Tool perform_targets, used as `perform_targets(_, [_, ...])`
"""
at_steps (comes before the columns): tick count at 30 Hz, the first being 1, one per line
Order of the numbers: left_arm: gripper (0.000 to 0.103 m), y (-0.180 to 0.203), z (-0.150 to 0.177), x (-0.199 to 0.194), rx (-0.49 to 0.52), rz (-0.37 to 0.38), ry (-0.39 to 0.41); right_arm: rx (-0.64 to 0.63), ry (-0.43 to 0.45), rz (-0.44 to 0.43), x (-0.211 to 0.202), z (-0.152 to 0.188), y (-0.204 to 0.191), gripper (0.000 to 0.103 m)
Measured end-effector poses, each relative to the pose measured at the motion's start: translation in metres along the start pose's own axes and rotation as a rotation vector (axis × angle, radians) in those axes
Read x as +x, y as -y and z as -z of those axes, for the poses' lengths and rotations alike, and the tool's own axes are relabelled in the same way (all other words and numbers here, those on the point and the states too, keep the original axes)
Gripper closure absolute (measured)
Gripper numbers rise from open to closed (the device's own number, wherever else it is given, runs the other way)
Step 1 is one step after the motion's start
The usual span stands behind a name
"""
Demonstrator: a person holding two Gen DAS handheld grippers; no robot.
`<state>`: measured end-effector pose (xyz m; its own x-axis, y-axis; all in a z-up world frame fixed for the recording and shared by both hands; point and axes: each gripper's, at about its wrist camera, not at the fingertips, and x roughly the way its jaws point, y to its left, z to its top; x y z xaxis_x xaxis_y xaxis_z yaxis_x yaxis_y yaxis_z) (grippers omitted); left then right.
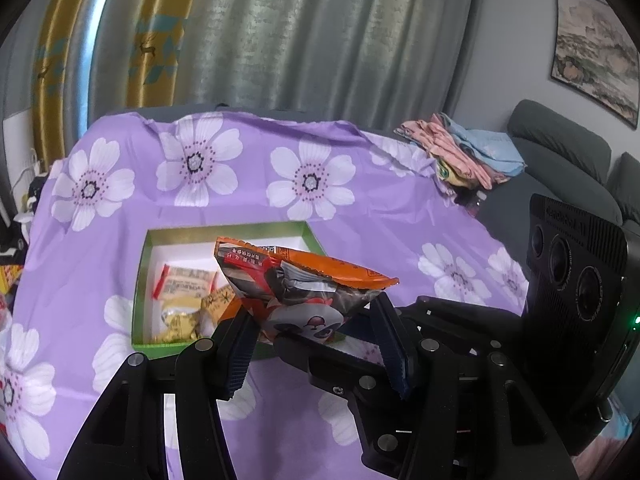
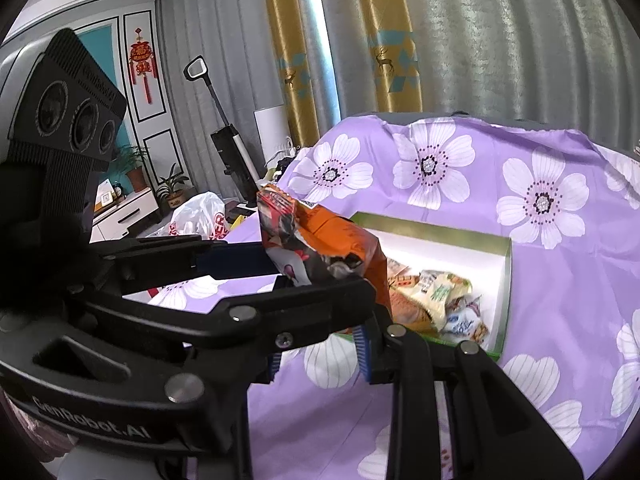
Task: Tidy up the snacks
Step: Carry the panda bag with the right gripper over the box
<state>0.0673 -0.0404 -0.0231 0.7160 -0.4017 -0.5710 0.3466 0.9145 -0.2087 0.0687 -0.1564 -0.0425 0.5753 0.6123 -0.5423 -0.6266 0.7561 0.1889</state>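
An orange snack bag (image 1: 304, 280) with a panda print hangs over a green box (image 1: 138, 280) that has a white inside. My left gripper (image 1: 314, 320) is shut on the bag's lower half, one pad on each side. The box lies on a purple flowered cloth (image 1: 340, 200) and holds several small wrapped snacks (image 1: 184, 284). In the right wrist view the bag (image 2: 320, 236) sits left of the box (image 2: 506, 292), above my right gripper (image 2: 320, 344). The right jaws stand close together. The left gripper's finger (image 2: 304, 304) hides their tips, so any contact with the bag is hidden.
A pile of folded cloths (image 1: 460, 152) rests at the cloth's far right corner, with a grey sofa (image 1: 560, 140) behind it. An upright vacuum (image 2: 232, 152) and a white plastic bag (image 2: 200, 216) stand to the left. Curtains hang behind.
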Motion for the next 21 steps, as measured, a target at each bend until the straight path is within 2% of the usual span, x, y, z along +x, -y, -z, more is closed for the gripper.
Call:
perform_targets(12, [0.047, -0.021, -0.022, 0.027, -0.012, 0.001, -0.003, -0.002, -0.004, 0.007, 0.030, -0.021, 0.019, 0.073])
perform_targets(21, [0.047, -0.036, -0.027, 0.049, -0.040, 0.014, -0.020, 0.017, -0.020, 0.010, 0.050, -0.026, 0.031, 0.073])
